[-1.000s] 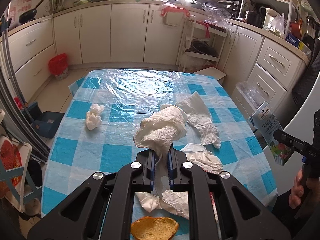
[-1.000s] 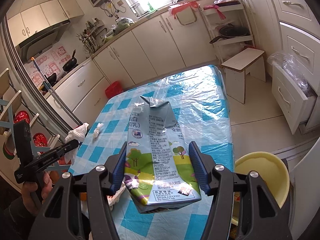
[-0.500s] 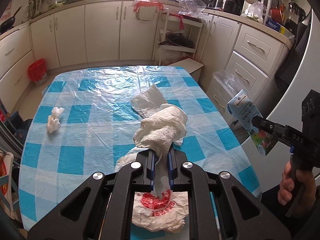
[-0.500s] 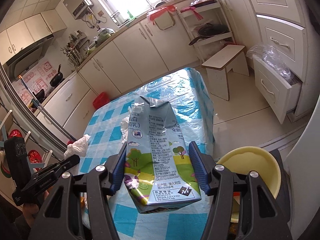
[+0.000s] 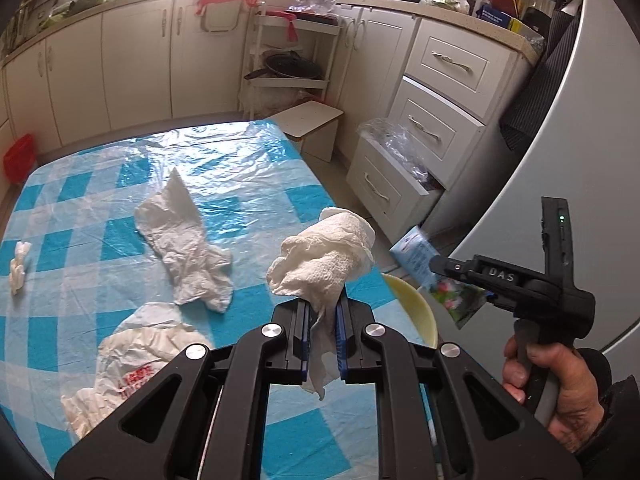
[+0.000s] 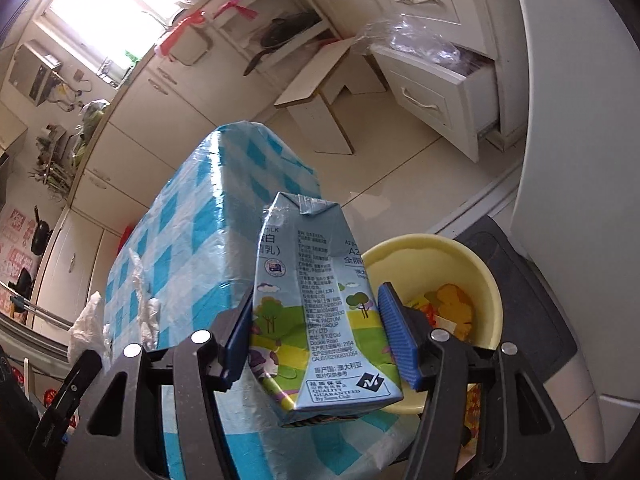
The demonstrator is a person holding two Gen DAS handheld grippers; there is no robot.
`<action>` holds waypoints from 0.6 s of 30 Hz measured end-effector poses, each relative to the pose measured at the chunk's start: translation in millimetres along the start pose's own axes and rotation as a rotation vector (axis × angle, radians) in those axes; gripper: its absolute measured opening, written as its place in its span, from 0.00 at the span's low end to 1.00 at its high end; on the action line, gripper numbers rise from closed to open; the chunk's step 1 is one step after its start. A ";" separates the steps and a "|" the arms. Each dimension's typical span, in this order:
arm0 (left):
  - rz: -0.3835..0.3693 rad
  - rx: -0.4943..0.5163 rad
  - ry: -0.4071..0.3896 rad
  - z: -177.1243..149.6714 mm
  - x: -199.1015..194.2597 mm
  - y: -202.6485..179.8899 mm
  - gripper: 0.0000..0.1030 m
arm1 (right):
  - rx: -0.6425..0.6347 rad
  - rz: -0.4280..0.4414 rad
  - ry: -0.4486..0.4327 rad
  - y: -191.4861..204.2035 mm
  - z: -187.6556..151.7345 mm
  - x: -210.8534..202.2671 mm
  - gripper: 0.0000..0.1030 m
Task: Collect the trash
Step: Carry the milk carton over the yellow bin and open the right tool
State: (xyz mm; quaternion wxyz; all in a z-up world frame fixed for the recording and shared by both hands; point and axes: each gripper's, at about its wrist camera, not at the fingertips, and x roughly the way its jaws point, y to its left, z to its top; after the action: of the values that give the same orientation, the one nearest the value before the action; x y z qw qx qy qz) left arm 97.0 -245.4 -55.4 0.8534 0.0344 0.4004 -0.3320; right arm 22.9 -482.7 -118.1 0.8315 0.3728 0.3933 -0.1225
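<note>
Left wrist view first: my left hand-held gripper [image 5: 323, 322] has its jaws nearly together, clamped on one wad of paper towel [image 5: 322, 260] that bulges out ahead of the fingertips, with a strip trailing back between the pads. Ahead and to its left on the desk [image 5: 96, 216] I count one spread tissue [image 5: 188, 244], one small crumpled tissue [image 5: 17, 266] far left, and one plastic bag [image 5: 128, 368] with red print just left of the fingers. To the right of this gripper I see one yellow bowl [image 5: 416, 312] past the desk edge, and beyond it my right hand [image 5: 556, 392] holding the other tool.

Right wrist view: my right hand-held gripper [image 6: 316, 332] is open wide, yet both blue pads press the sides of one milk carton [image 6: 316, 304], so it is clamped on that carton. The carton is held off the desk, its torn top pointing away from me. Just right of and below the fingers sits the same yellow bowl [image 6: 492, 304], with yellow and orange scraps inside; I cannot tell what they are. Left of the carton is the desk corner [image 6: 192, 248].
</note>
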 end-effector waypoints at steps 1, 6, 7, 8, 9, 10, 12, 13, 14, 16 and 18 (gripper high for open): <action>-0.007 0.005 0.003 0.6 2.8 -5.3 0.09 | 0.015 -0.009 0.000 -2.4 1.3 1.0 0.61; -0.035 0.035 0.022 0.5 15.1 -30.2 0.09 | 0.068 -0.009 -0.059 -6.8 6.1 -10.6 0.69; -0.039 0.043 0.026 -0.1 17.2 -34.7 0.09 | 0.075 -0.002 -0.091 -7.2 7.6 -18.2 0.69; -0.042 0.050 0.031 -1.2 19.6 -38.6 0.09 | 0.081 0.005 -0.131 -7.0 8.6 -28.2 0.70; -0.044 0.058 0.039 -2.7 23.2 -42.9 0.09 | 0.085 0.010 -0.169 -6.7 9.9 -37.0 0.72; -0.046 0.064 0.048 -4.1 27.5 -47.1 0.09 | 0.087 0.013 -0.209 -6.0 11.3 -46.5 0.73; -0.050 0.075 0.065 -7.5 35.7 -54.8 0.09 | 0.089 0.021 -0.282 -5.5 13.8 -63.7 0.75; -0.053 0.082 0.073 -8.3 40.2 -59.6 0.09 | 0.091 0.025 -0.309 -5.5 15.5 -70.0 0.76; -0.056 0.089 0.081 -8.4 45.0 -65.2 0.09 | 0.095 0.029 -0.335 -6.0 15.9 -76.2 0.76; -0.065 0.105 0.093 -6.5 54.5 -77.2 0.09 | 0.102 0.037 -0.370 -7.5 17.9 -84.7 0.77; -0.070 0.125 0.110 -5.9 65.5 -89.8 0.09 | 0.117 0.047 -0.388 -10.3 19.3 -89.2 0.77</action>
State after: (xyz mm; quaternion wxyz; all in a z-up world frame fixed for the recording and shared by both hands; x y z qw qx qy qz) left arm 69.9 -348.5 -87.0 0.8141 0.0918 0.4263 -0.3834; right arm -30.3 -511.6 -49.0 0.8714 0.3987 0.2089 -0.1951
